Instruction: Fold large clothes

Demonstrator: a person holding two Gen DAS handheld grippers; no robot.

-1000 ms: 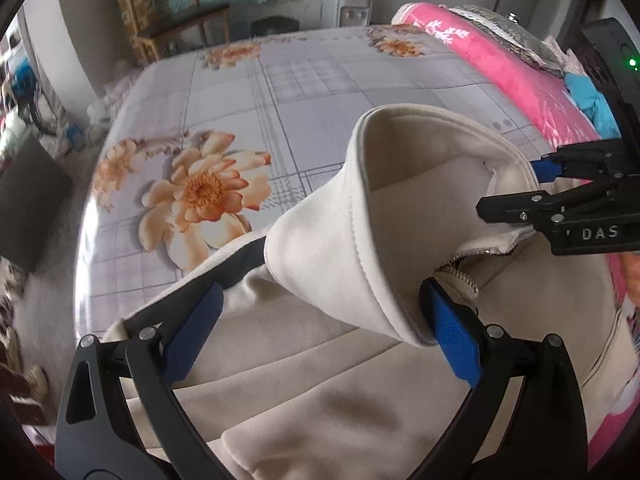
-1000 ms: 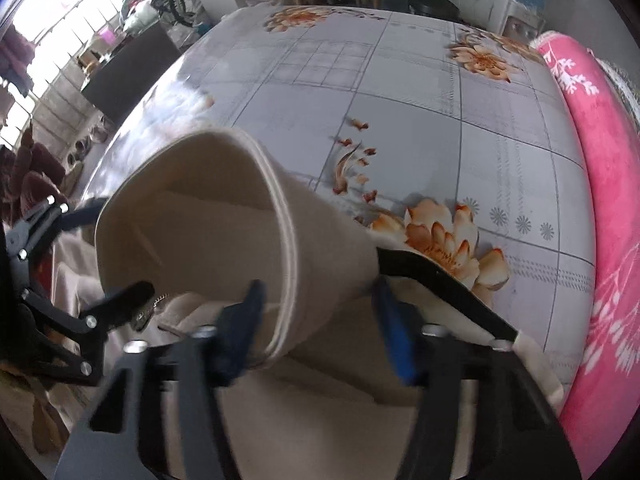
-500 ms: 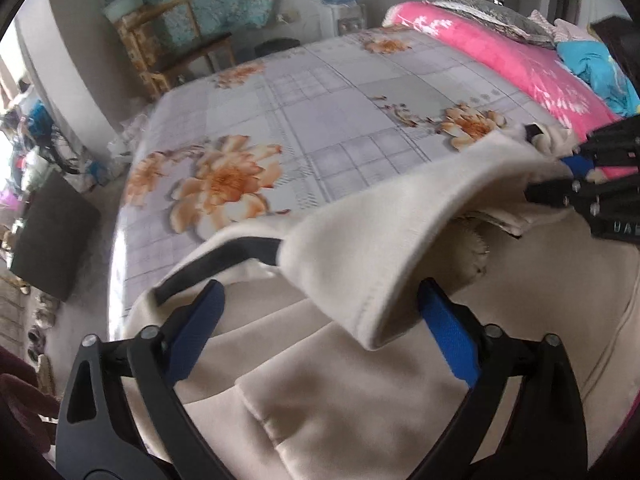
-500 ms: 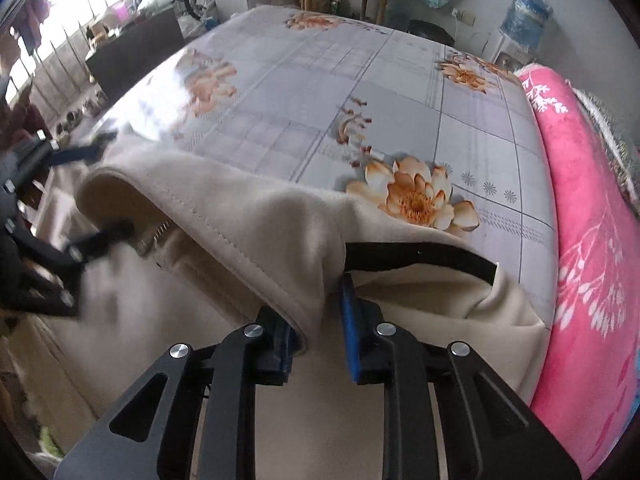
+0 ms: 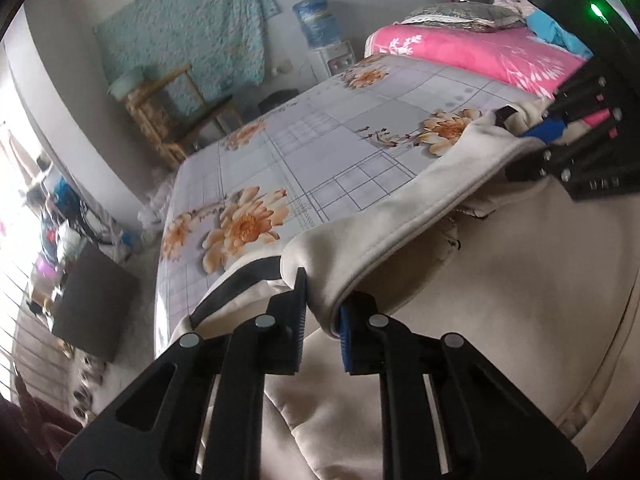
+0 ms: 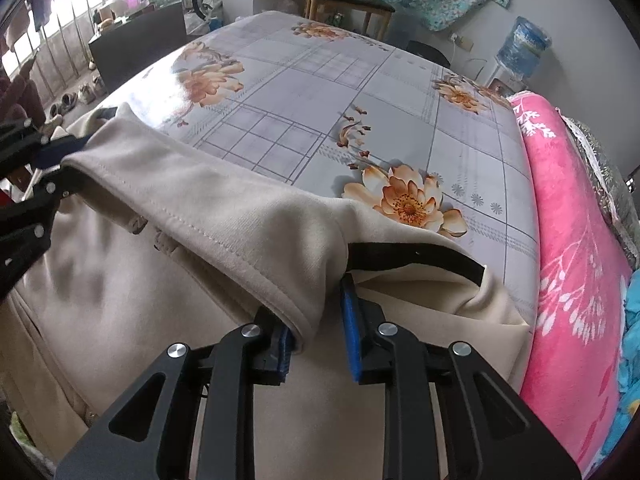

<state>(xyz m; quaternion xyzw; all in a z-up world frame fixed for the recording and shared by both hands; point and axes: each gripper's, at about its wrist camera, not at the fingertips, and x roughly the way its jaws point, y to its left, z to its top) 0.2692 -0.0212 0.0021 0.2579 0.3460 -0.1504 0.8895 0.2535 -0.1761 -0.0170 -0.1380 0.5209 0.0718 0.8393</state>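
A large cream zip-up hooded jacket [image 5: 500, 280] with black trim lies on the near end of the bed, also seen in the right wrist view [image 6: 120, 280]. Its hood edge [image 5: 400, 208] is stretched flat between both grippers. My left gripper [image 5: 322, 300] is shut on the hood's left end. My right gripper [image 6: 316, 320] is shut on the hood's right end, and it shows at the right of the left wrist view [image 5: 548, 132]. The left gripper shows at the left edge of the right wrist view [image 6: 36, 152].
The bed has a grey floral sheet [image 5: 320, 152] stretching away beyond the jacket. A pink blanket [image 6: 580, 260] lies along the bed's right side. A wooden chair [image 5: 168, 112] and a water dispenser [image 5: 320, 36] stand by the far wall. A dark box [image 5: 92, 308] sits on the floor at left.
Both grippers have closed on the hood: the right one first, then the left. The open, rounded hood has been pulled flat and taut between them.
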